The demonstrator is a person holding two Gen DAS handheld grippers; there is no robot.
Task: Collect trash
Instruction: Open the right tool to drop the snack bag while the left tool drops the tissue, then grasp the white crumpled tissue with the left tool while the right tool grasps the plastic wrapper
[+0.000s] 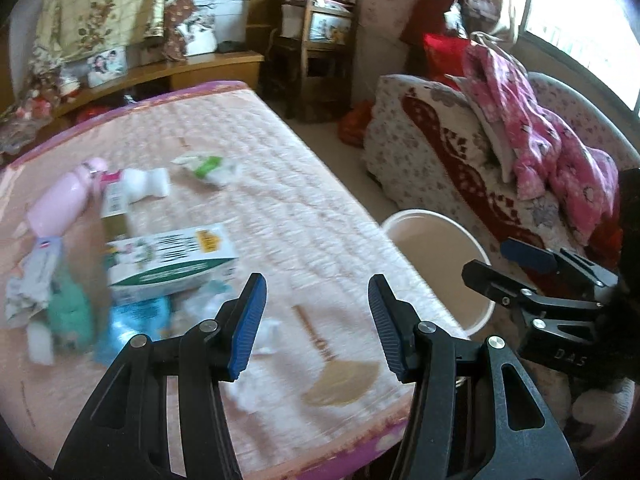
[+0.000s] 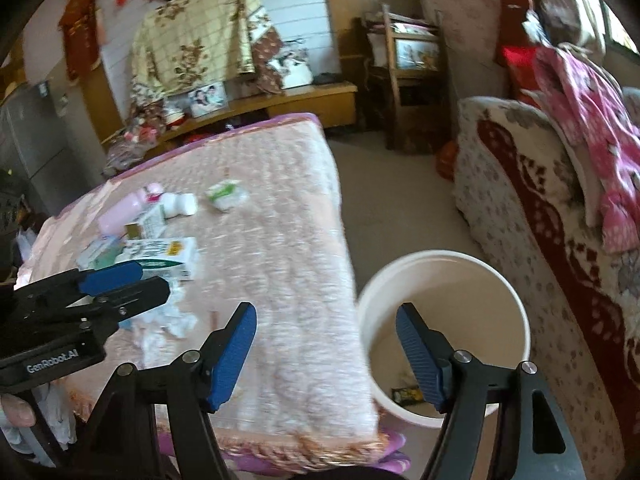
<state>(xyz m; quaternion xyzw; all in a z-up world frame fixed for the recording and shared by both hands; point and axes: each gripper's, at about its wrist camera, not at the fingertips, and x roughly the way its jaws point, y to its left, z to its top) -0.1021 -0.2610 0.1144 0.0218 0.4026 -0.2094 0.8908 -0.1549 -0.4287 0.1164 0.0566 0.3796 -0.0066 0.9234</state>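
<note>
Across the pink quilted table cover [image 1: 280, 184], household trash lies clustered toward the 9 o'clock side of the left wrist view. Left gripper [image 1: 316, 324]: jaws apart, nothing between the blue pads, held above crumpled white tissue [image 1: 268, 330] near the table's close edge. Green-and-white carton [image 1: 172, 260]: lying flat at 9 o'clock from the gripper, with a blue packet [image 1: 136, 316] just beside it toward the camera. Pink bottle [image 1: 64, 204] and small white bottle [image 1: 148, 186]: on their sides at 10 o'clock, farther back. Green-and-white wrapper [image 1: 206, 166]: crumpled, apart from the cluster at 11 o'clock. Motion blur leaves the items at the far left uncertain; they may be further wrappers. Right gripper [image 2: 326, 354]: jaws likewise apart and empty, straddling the table's edge and the white bucket [image 2: 516, 300]. The bucket stands on the floor just beside the table, between it and the floral-covered sofa [image 2: 520, 200]; a dark wrapper [image 2: 406, 394] lies at its bottom. Pink patterned garment [image 2: 592, 120]: draped over the sofa at 2 o'clock.
</note>
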